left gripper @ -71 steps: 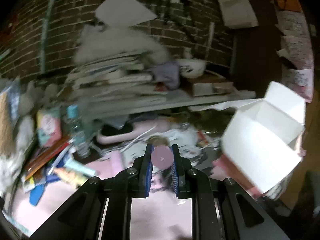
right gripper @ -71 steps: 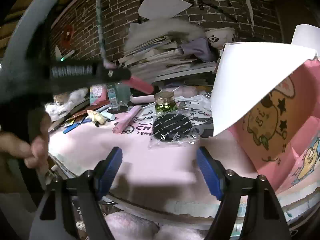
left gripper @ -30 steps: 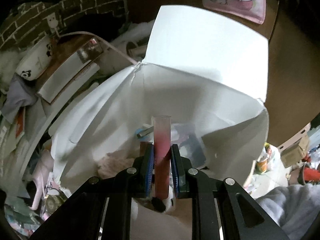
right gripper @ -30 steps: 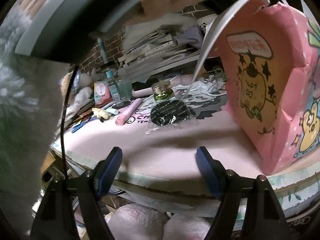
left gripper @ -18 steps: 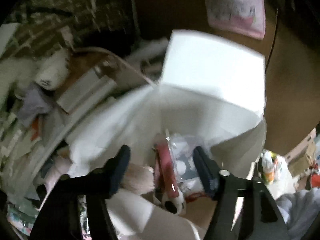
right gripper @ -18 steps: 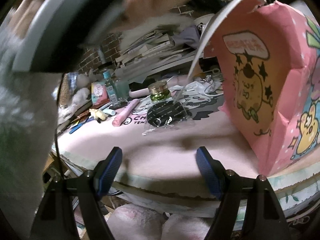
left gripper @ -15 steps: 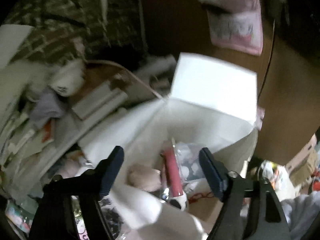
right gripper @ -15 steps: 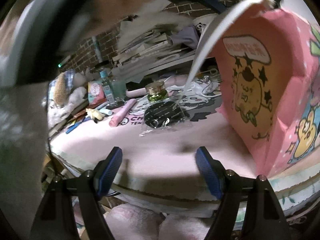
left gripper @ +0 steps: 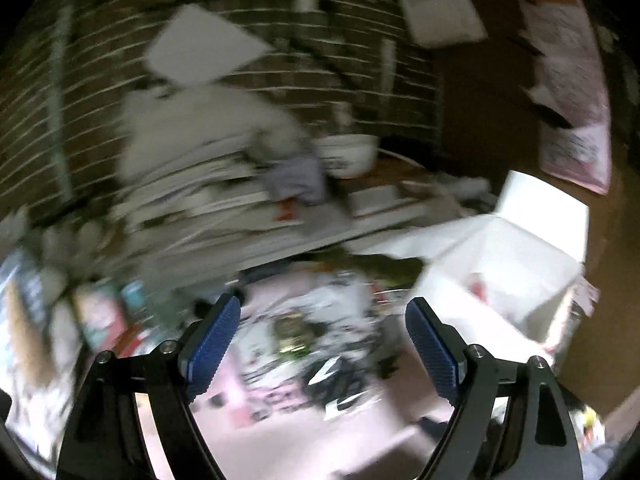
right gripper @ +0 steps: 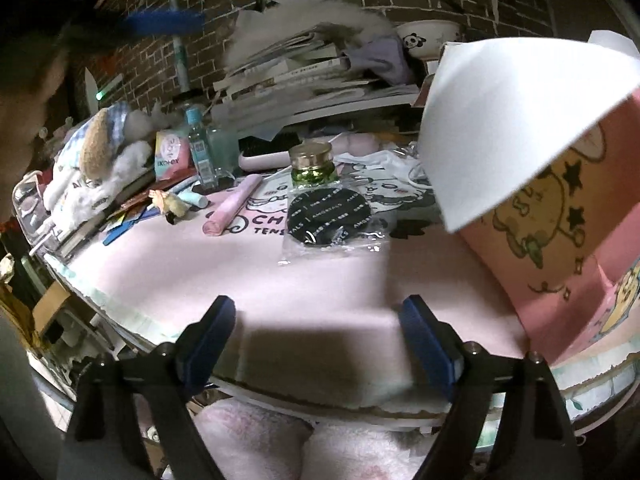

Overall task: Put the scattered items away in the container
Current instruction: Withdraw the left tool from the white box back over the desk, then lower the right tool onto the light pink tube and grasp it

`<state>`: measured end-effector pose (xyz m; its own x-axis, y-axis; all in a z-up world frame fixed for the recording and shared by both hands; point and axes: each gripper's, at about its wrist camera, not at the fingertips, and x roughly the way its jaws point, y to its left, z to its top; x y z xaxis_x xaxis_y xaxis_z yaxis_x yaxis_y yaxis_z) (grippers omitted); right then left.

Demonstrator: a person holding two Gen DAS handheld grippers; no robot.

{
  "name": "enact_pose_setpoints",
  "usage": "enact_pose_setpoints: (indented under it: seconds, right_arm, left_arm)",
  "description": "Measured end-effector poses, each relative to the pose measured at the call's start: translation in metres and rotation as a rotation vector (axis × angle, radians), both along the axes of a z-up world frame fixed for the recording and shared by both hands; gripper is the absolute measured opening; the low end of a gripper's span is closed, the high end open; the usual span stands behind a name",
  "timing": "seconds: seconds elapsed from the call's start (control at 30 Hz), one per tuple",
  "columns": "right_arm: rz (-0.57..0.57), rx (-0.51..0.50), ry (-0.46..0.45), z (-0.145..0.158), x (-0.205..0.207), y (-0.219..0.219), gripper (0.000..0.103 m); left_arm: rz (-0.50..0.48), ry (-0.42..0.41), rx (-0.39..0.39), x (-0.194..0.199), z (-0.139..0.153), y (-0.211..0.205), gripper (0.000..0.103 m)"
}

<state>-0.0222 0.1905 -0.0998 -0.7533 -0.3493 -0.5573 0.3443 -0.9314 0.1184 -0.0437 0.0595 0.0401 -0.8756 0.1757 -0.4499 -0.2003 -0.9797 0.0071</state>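
Swung away from the pink box (right gripper: 560, 216), my left gripper (left gripper: 322, 338) jaws spread empty, view blurred, right gripper (right gripper: 318, 342) jaws spread, box cut off at right.

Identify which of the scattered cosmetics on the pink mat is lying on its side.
The pink tube, lying flat left of the upright gold-lidded green jar.

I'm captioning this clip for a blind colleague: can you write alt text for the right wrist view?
An open, empty right claw hovers over a pink mat, facing a black disc in a clear packet, a gold-lidded green jar and a pink tube. A pink cartoon box stands at right with its white flap raised.
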Motion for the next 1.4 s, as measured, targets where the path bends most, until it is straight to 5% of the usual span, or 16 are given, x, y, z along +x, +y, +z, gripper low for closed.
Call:
enact_pose_setpoints:
  seconds: [0.3,0.5,0.87,1.17,1.4]
  right_arm:
    - [0.044,0.041,0.011,0.004,-0.001,-0.024,0.091]
    - [0.111,0.075,0.029,0.014,-0.009,-0.053,0.091]
    - [0.192,0.193,0.004,0.027,-0.056,-0.115,0.091]
    - [0.19,0.171,-0.163,0.014,-0.108,-0.131,0.091]
    - [0.192,0.219,-0.186,0.011,-0.125,-0.143,0.077]
  left_arm:
    - [0.303,-0.004,0.061,0.038,-0.048,-0.088,0.085]
    - [0.404,-0.043,0.1,0.049,-0.08,-0.121,0.085]
    - [0.467,-0.061,0.111,0.05,-0.095,-0.14,0.085]
    - [0.467,-0.073,0.118,0.042,-0.102,-0.148,0.085]
    - [0.461,-0.085,0.117,0.038,-0.105,-0.146,0.085]
